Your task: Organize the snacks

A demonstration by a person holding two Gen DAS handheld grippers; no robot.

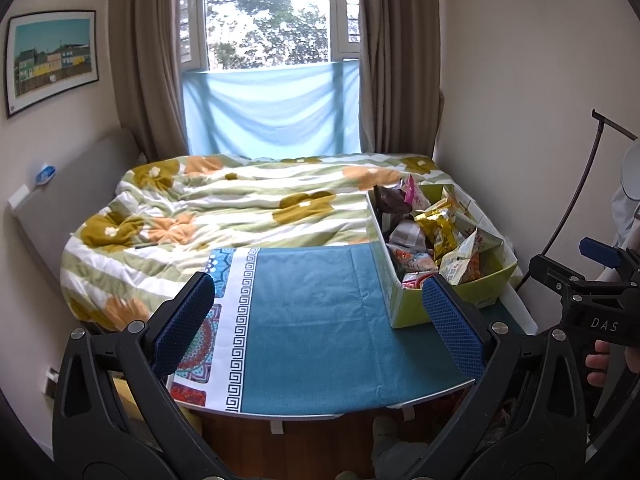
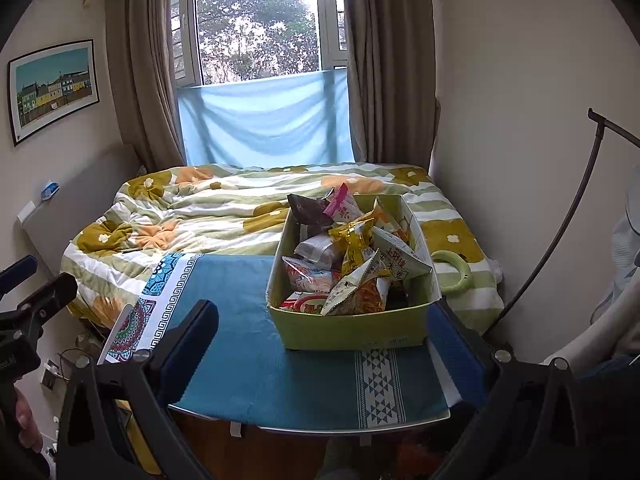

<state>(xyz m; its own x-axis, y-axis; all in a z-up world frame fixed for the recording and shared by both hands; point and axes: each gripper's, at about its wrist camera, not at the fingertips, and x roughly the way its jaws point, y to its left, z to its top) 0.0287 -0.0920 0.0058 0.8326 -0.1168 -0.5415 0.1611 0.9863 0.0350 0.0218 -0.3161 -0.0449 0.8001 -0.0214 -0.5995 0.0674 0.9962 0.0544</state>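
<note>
Both grippers were held above the near edge of the bench point(image 1: 320, 320), pointing toward the window point(image 1: 268, 12) at 12 o'clock.

Left gripper point(image 1: 320, 320): fingers point(image 1: 184, 320) spread wide, blue pads facing each other, nothing between them but teal cloth. In the left wrist view the right gripper point(image 1: 600, 280) showed at 3 o'clock, off the bench's right edge; its finger gap was not readable from that angle.

Right gripper point(image 2: 324, 352): fingers point(image 2: 188, 344) likewise wide apart and empty. From its own camera the spread was plain. The left gripper point(image 2: 24, 292) showed at 9 o'clock in this view, well apart.

Snack box point(image 2: 352, 332): pale green cardboard, open top, standing upright on the right part of the bench, its far end toward the bed point(image 2: 192, 216). In the right wrist view it sat at about 1 o'clock, just beyond the fingertips and between them, not touched. In the left wrist view it lay at 2 o'clock, the right pad overlapping its near corner in the picture; contact could not be told.

Snacks point(image 2: 348, 264): a loose heap filling the box, some packets poking above the rim. Seen: a dark brown packet point(image 2: 310, 208) and a pink-topped packet point(image 2: 340, 204) at the far end, a gold foil packet point(image 2: 354, 242) mid-box, white printed pouches at the near right.

A green ring point(image 2: 456, 276) lay on the bed quilt at 3 o'clock of the box, just beside it.
</note>
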